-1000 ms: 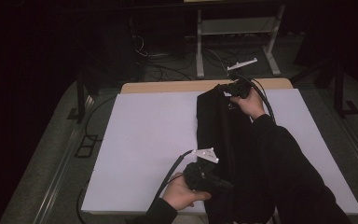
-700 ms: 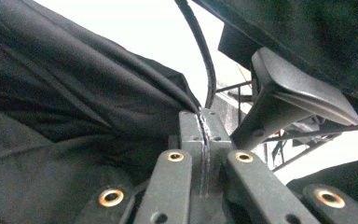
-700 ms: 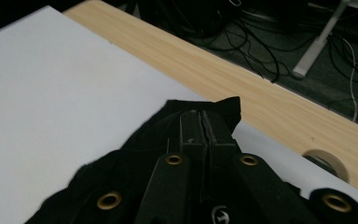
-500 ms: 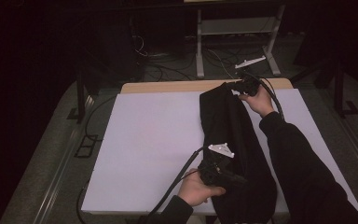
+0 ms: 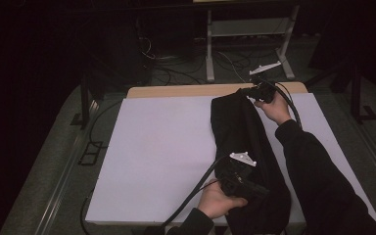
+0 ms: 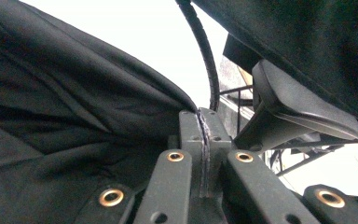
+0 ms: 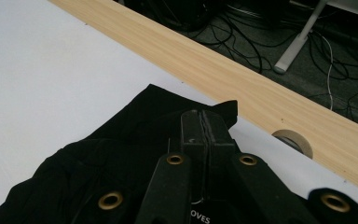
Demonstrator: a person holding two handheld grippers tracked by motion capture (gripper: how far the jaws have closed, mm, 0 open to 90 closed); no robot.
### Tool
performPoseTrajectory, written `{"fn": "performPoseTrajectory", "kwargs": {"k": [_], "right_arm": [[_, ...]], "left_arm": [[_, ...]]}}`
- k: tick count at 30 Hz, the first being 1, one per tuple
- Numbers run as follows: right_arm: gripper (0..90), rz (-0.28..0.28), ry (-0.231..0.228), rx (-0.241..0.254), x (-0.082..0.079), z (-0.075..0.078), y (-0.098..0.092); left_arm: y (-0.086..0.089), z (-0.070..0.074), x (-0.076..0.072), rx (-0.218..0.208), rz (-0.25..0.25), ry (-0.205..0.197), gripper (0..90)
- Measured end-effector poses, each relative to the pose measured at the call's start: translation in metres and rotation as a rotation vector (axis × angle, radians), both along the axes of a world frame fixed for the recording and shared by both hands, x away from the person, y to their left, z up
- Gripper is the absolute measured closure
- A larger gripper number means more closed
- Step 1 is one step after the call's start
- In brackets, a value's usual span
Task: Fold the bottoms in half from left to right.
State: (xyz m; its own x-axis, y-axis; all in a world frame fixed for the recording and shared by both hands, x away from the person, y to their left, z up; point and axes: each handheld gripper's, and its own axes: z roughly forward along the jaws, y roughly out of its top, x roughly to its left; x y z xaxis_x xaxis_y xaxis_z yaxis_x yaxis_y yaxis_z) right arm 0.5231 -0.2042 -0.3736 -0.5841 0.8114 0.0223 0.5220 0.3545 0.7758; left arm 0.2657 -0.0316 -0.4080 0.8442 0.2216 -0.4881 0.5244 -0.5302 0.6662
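A black garment lies in a long band on the white table top, from the far edge toward the near edge. My right gripper is at its far end. In the right gripper view the jaws are pressed together on the garment's far corner. My left gripper is at the near end, held by a hand. In the left gripper view its jaws meet on a thin edge of the black cloth.
A bare wooden strip runs along the table's far edge, with a round cable hole. Beyond it lie floor cables and a white stand's legs. The white top is bare left of the garment. A dark sleeve crosses the right side.
Both grippers have carried the garment to the right. The left one moved farther, and the cloth now lies straighter and longer.
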Motion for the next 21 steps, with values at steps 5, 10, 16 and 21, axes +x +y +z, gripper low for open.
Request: {"fn": "performPoseTrajectory", "kwargs": {"k": [5,10,16,21], "right_arm": [[87.4,0.005,0.004,-0.006,0.001,-0.011,-0.003],[87.4,0.000,0.015,-0.005,0.002,-0.020,-0.009],[87.5,-0.018,0.025,0.004,0.003,-0.031,-0.017],[87.7,-0.036,0.031,0.003,0.004,-0.038,-0.021]], "left_arm": [[-0.014,-0.008,0.004,0.028,0.013,0.034,88.9],[-0.025,-0.019,0.004,0.048,0.015,0.064,88.9],[-0.032,-0.025,0.004,0.055,0.018,0.074,88.9],[-0.038,-0.030,0.006,0.063,0.021,0.085,88.9]]}}
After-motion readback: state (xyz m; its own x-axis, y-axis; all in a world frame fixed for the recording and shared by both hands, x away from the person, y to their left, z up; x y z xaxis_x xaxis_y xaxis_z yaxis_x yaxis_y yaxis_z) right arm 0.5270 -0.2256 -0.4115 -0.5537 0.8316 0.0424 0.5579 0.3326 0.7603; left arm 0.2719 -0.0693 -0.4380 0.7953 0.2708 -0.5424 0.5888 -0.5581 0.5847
